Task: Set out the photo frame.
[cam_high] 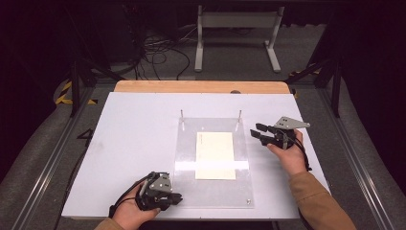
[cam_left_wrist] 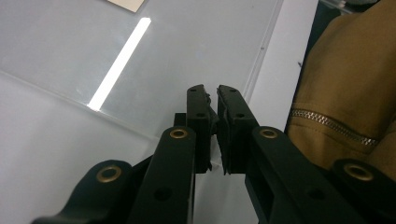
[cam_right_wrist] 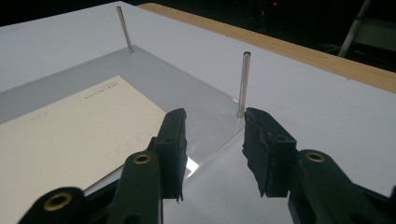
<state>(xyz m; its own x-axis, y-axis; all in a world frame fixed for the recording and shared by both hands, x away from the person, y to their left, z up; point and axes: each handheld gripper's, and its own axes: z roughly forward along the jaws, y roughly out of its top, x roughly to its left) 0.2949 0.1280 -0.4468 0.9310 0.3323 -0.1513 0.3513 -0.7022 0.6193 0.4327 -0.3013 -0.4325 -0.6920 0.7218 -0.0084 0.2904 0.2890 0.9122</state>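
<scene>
Right, nearest to me my left hand-held gripper (cam_high: 176, 198) rests at the near left corner of the clear acrylic plate (cam_high: 184, 148), its jaws closed with nothing that I can make out between them; whether the pads nip the plate's edge I cannot tell. On the plate lies the cream paper sheet (cam_high: 215, 155), flat, its long axis running away from me toward the two upright metal pins (cam_high: 240, 118) at the plate's far edge. Farther out, my right hand-held gripper (cam_high: 256, 132) hovers part open and empty, just beside the plate's far right corner, with the sheet to its left and a little nearer me. I judge the right hand the better placed for that far corner; the white surface (cam_high: 134, 139) lies beyond
</scene>
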